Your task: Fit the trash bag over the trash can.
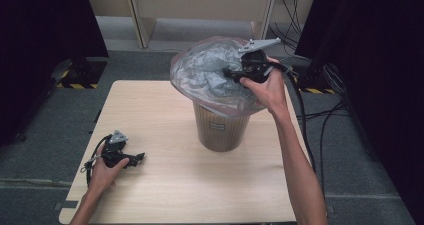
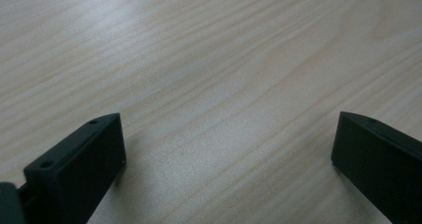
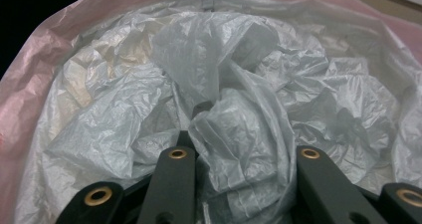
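Note:
A tan round bin (image 1: pixel 220 130) stands on the far middle of the wooden table (image 1: pixel 165 195), lined with a see-through pink bag (image 1: pixel 181 82). Crumpled grey plastic film (image 1: pixel 202 72) fills the liner's mouth. My right gripper (image 1: pixel 227 75) reaches into it from the right. In the right gripper view a bunched fold of the grey film (image 3: pixel 239 129) sits squeezed between its two black jaws (image 3: pixel 241 159), with the pink liner (image 3: pixel 30 84) around it. My left gripper (image 1: pixel 141 157) rests on the table at the near left. Its jaws (image 2: pixel 229 149) stand wide apart over bare wood.
Black cables (image 1: pixel 305 130) trail from the right gripper down past the table's right edge. Beyond the table are grey floor, a wooden frame (image 1: pixel 142 20) at the back, and dark curtains on both sides.

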